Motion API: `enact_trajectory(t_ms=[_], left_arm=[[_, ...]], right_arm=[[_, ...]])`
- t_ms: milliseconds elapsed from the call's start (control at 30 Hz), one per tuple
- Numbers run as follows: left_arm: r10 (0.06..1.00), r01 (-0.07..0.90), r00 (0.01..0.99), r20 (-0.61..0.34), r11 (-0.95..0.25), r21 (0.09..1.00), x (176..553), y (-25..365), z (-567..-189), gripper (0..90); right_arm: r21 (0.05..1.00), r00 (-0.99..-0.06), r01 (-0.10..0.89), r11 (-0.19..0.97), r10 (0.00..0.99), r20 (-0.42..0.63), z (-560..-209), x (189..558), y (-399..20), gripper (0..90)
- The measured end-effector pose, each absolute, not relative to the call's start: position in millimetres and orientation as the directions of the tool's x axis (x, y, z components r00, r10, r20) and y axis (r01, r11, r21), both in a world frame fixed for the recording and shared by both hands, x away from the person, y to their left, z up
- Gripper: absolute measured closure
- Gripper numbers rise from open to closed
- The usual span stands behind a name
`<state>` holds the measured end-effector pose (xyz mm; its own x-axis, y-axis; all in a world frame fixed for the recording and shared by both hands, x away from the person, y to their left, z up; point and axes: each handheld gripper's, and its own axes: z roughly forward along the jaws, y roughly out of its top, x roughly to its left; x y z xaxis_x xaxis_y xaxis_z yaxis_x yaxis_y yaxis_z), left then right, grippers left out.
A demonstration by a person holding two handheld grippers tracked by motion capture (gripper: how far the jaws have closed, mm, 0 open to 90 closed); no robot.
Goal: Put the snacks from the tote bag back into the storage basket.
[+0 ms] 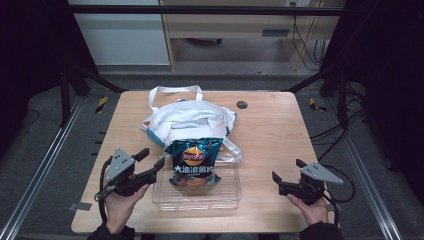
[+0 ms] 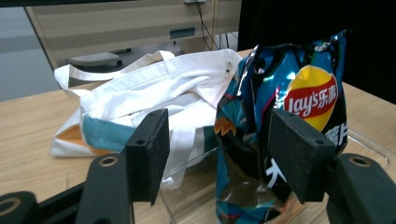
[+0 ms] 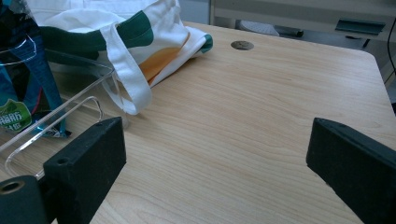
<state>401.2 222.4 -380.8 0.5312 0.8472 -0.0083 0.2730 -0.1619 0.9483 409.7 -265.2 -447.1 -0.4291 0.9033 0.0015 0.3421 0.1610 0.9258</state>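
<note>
A blue Lay's chip bag (image 1: 194,161) stands tilted in a clear plastic tray (image 1: 197,199) at the table's front middle. Its top leans toward a white tote bag (image 1: 187,120) that lies flat behind the tray. My left gripper (image 1: 151,159) is open at the tray's left end, its jaws aimed at the chip bag (image 2: 303,93). In the left gripper view the bag's crinkled left edge shows just beyond the open gripper (image 2: 219,154), apart from both pads. My right gripper (image 1: 287,170) is open over bare wood to the right of the tray, holding nothing (image 3: 215,163).
The tote (image 3: 154,46) has green trim and an orange print, and one strap (image 3: 128,79) droops over the tray's corner (image 3: 70,112). A round cable hole (image 1: 242,104) sits at the table's back right. Black frame posts flank the wooden table (image 1: 280,130).
</note>
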Motion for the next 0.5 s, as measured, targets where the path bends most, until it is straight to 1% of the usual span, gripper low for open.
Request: enact_trajectory(t_ms=[333,500], left_arm=[[0.853,0.3,0.522,0.0,-0.183,0.936,393,244,-405,36.2],[0.872,0.333,0.489,-0.01,-0.176,0.927,398,256,-420,35.0]], right_arm=[[0.925,-0.428,0.343,0.16,0.904,0.003,-447,409,-265,5.1],[0.925,-0.429,0.343,0.161,0.903,0.002,-447,409,-265,5.2]])
